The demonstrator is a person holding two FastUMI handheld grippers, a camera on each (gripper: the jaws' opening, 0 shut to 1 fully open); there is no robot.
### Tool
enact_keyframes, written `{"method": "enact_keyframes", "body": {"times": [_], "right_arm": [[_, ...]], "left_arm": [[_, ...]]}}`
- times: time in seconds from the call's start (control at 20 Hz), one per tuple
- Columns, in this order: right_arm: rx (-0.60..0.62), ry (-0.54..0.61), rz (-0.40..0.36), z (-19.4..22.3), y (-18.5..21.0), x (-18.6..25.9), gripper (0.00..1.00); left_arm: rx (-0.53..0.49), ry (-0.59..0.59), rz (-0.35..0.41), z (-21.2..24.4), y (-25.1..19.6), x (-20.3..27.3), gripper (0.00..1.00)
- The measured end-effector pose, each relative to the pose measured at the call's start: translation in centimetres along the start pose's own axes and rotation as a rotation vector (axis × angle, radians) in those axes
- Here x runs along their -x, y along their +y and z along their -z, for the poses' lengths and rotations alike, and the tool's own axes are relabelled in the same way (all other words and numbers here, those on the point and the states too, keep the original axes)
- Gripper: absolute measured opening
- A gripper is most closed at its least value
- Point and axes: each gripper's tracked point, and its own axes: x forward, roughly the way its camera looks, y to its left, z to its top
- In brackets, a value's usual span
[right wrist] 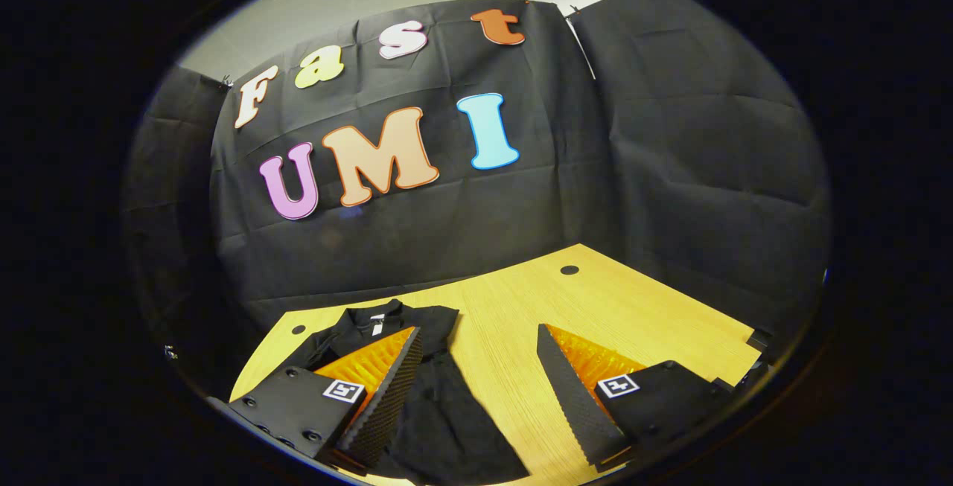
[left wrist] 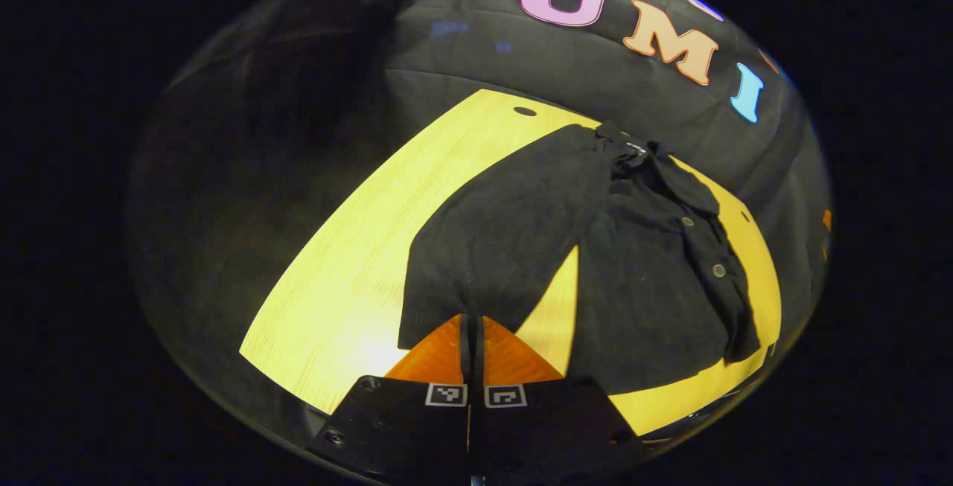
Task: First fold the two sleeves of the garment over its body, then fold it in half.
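In the left gripper view the left tool has its fingers pressed together at the cuff edge of the near sleeve; it appears to pinch that cloth, though dark fabric hides the bite; the garment, a dark buttoned shirt, lies flat on the wooden surface with its collar toward the booth wall. In the right gripper view the right tool is spread wide, holding nothing, above the shirt's other side. To do this fold well, I judge the cuff should travel low across the body, the crease at the shoulder seam; the far sleeve is hard to make out, black on black.
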Motion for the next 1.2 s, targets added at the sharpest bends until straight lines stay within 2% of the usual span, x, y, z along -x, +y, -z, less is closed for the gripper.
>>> {"method": "enact_keyframes", "body": {"times": [0.15, 0.35, 0.55, 0.85, 1.2], "right_arm": [[-0.015, 0.005, 0.012, 0.2, -1.0, 0.0, 1.00], [0.029, 0.017, 0.014, 0.6, -1.5, -0.1, 0.98], [0.013, 0.038, -0.018, 1.0, -1.3, -0.3, 0.97], [0.011, 0.083, -0.067, 1.7, -1.4, -0.4, 0.98], [0.010, 0.131, -0.104, 2.2, -2.1, -1.1, 0.97]], "left_arm": [[-0.028, -0.032, 0.027, -2.8, -1.7, 0.5, 0.00], [-0.087, -0.094, 0.074, -7.6, -4.6, 0.4, 0.00], [-0.144, -0.169, 0.118, -12.1, -8.4, -0.6, 0.00], [-0.301, -0.251, 0.225, -18.0, -17.2, -3.1, 0.00], [-0.396, -0.259, 0.340, -20.7, -28.7, -7.0, 0.00]]}}
